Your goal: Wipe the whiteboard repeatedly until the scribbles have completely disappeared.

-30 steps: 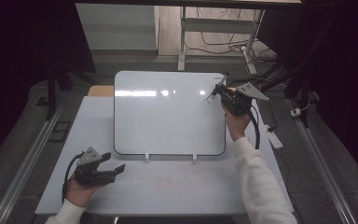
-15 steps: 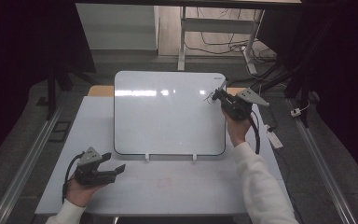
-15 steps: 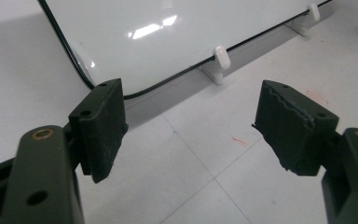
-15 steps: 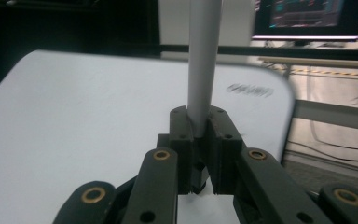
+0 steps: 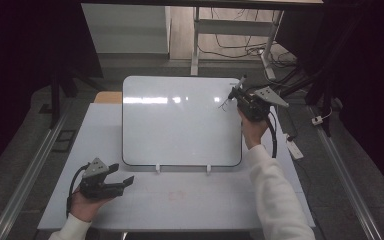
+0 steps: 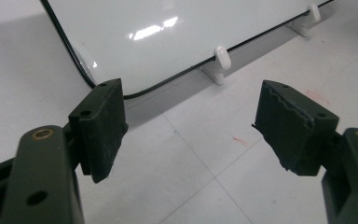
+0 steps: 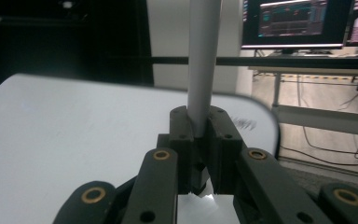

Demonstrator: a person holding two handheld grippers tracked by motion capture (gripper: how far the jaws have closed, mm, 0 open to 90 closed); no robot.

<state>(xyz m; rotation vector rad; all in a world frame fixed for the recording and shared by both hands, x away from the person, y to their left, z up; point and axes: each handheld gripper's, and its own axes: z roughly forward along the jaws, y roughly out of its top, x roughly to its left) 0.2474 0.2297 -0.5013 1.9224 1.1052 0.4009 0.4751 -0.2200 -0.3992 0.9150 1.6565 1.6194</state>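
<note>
High view, nearest first: the left gripper (image 5: 121, 181) rests on the table (image 5: 190, 200) in front of the board (image 5: 180, 125), jaws spread wide with nothing between them. The left gripper view agrees, with bare tabletop between its pads (image 6: 101, 126) and the board's lower edge and one white foot (image 6: 221, 58) just beyond. Farther up, the right gripper (image 5: 240, 95) sits at the board's upper right corner, jaws clamped hard on a marker (image 5: 237, 86); the right gripper view shows the white barrel (image 7: 204, 60) rising straight out of the pinched pads. The marker tip seems to meet the board beside a small dark scribble (image 5: 224, 105), though contact itself is too small to confirm.

The step in hand looks like writing or drawing near that corner. To do it well, I judge:

- Keep the grip firm. The barrel is smooth and round and could swivel or slide between the pads if the tip is pushed hard.
- Press lightly. The board stands tilted on small feet and may rock or creep back under a shove.
- Move from the forearm with the wrist steady, so the tip keeps even contact.
- The idle left gripper could steady the board's lower edge if it starts to shift.
- Stay clear of the rim, as this corner leaves little room.
</note>
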